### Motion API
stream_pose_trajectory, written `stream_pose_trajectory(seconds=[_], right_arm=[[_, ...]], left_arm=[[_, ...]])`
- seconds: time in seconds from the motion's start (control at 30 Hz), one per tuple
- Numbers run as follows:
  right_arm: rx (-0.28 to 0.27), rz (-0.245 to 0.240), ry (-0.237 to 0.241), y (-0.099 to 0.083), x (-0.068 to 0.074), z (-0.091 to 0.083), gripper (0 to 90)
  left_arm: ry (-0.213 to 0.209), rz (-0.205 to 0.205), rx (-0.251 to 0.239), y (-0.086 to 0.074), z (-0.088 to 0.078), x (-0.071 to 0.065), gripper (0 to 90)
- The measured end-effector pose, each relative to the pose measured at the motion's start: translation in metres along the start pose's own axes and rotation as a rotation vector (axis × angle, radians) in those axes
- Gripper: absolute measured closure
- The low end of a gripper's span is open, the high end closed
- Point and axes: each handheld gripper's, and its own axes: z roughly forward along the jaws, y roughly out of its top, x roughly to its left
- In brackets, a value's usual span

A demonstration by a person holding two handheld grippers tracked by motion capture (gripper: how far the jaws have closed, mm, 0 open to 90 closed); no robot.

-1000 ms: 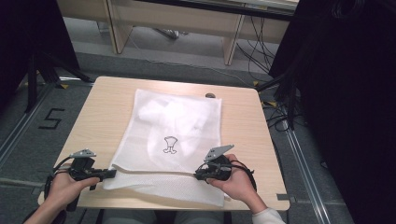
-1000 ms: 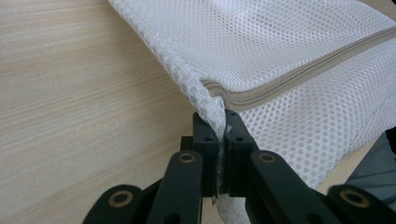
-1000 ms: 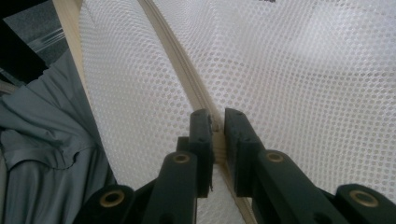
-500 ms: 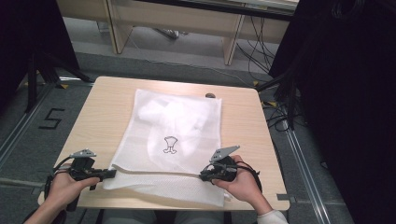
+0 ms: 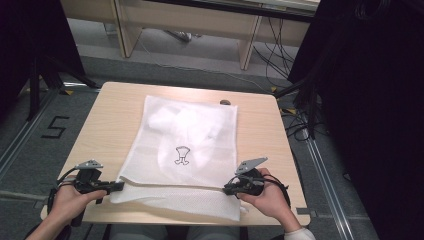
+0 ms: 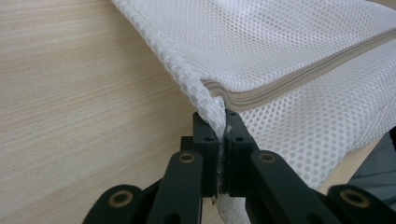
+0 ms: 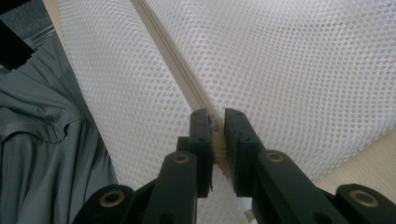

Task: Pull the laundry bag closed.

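A white mesh laundry bag (image 5: 185,150) lies flat mid-frame on the desk (image 5: 110,115), its beige zipper edge (image 5: 170,186) running left-right along the lower frame between the left gripper (image 5: 116,186) and right gripper (image 5: 229,189), each set of jaws clamped on one end.

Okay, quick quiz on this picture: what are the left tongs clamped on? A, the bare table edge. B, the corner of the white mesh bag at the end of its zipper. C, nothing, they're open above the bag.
B: in the left gripper view the left tongs are pinched shut on the white mesh bag at its corner, right where the beige zipper ends.
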Motion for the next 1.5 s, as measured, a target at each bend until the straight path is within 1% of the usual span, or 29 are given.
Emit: stream_pose_trajectory(seconds=[0.07,0.23,0.27,0.33,0.37,0.4,0.5,0.53,0.57,0.6,0.63,0.67,0.8,0.83,0.87,0.9,0.93,0.97,1.1,1.13,1.17,1.27,1.3,1.33,1.37,1.4,1.43,1.47,1.5], right_arm=[[0.005,0.015,-0.004,-0.002,-0.001,-0.003,82.6],[0.001,0.017,-0.009,-0.008,-0.006,-0.007,82.6],[0.009,0.028,-0.008,-0.009,-0.007,-0.009,82.6],[0.005,0.020,-0.004,-0.010,-0.008,-0.009,82.6],[0.009,0.036,-0.005,-0.011,-0.007,-0.010,82.6],[0.003,0.024,-0.002,-0.012,-0.008,-0.011,82.6],[0.006,0.022,-0.002,-0.015,-0.011,-0.012,82.6],[0.010,0.057,0.006,-0.016,-0.009,-0.013,82.6],[0.007,0.033,0.005,-0.017,-0.012,-0.014,82.6],[0.001,0.014,0.008,-0.018,-0.014,-0.012,82.6],[-0.001,0.039,0.010,-0.019,-0.012,-0.013,82.6],[0.005,0.033,0.006,-0.019,-0.013,-0.014,82.6],[0.009,0.015,0.017,-0.020,-0.015,-0.012,82.5],[0.022,0.038,0.006,-0.021,-0.014,-0.013,82.6],[0.028,0.034,0.002,-0.022,-0.014,-0.012,82.6],[0.036,0.060,0.018,-0.023,-0.013,-0.010,82.6],[0.037,0.040,0.017,-0.023,-0.014,-0.008,82.6],[0.044,0.033,0.019,-0.023,-0.015,-0.008,82.5],[0.056,0.037,0.023,-0.024,-0.015,-0.008,82.6],[0.053,0.026,0.011,-0.024,-0.016,-0.007,82.6],[0.058,0.031,0.006,-0.024,-0.016,-0.007,82.5],[0.067,0.037,0.013,-0.025,-0.016,-0.004,82.5],[0.067,0.024,0.018,-0.025,-0.017,-0.003,82.5],[0.067,0.025,0.022,-0.026,-0.017,-0.003,82.4],[0.067,0.025,0.022,-0.026,-0.017,-0.003,82.4],[0.074,0.035,0.017,-0.026,-0.016,-0.003,82.3],[0.071,0.030,0.017,-0.026,-0.017,-0.001,82.2],[0.071,0.021,0.021,-0.027,-0.017,0.000,82.0],[0.077,0.020,0.030,-0.028,-0.018,0.001,81.9]], left_arm=[[0.000,-0.001,-0.001,0.000,0.000,0.000,85.5],[-0.003,-0.002,0.002,0.000,0.000,0.001,85.5],[-0.002,-0.003,0.000,0.000,0.000,0.000,85.6],[-0.003,-0.003,0.000,0.000,0.000,0.001,85.5],[-0.004,-0.007,-0.002,-0.001,0.000,0.000,85.5],[-0.005,-0.008,-0.003,-0.001,0.000,0.000,85.5],[-0.001,-0.019,0.001,-0.001,0.001,0.000,85.5],[0.006,-0.017,0.006,-0.002,0.001,0.000,85.5],[0.008,-0.013,0.014,-0.001,0.001,0.001,85.6],[0.007,-0.017,0.011,-0.001,0.001,0.000,85.6],[0.012,0.008,0.034,-0.001,-0.001,0.002,85.6],[0.009,-0.020,0.012,-0.001,0.001,0.000,85.6],[0.012,-0.019,0.018,-0.002,0.001,0.001,85.6],[0.011,-0.019,0.018,-0.002,0.001,0.001,85.6],[0.011,-0.019,0.017,-0.002,0.001,0.001,85.6],[0.010,-0.019,0.017,-0.002,0.001,0.001,85.5],[0.010,-0.020,0.018,-0.002,0.001,0.001,85.5],[0.011,-0.019,0.017,-0.002,0.001,0.001,85.5],[0.017,-0.016,0.017,-0.002,0.001,0.001,85.5],[0.018,-0.018,0.015,-0.002,0.002,0.000,85.5],[0.013,-0.016,0.020,-0.002,0.001,0.001,85.5],[0.014,-0.020,0.021,-0.002,0.002,0.001,85.4],[0.022,-0.014,0.031,-0.002,0.001,0.003,85.0],[0.011,-0.020,0.023,-0.003,0.002,0.002,84.5],[0.011,-0.020,0.023,-0.003,0.002,0.002,83.1],[0.007,-0.011,0.037,-0.003,0.003,0.002,83.1],[0.009,-0.004,0.044,-0.004,0.005,0.002,81.1],[0.000,0.002,0.050,-0.005,0.005,0.002,79.6],[0.015,0.016,0.037,-0.005,0.004,0.002,78.5]])
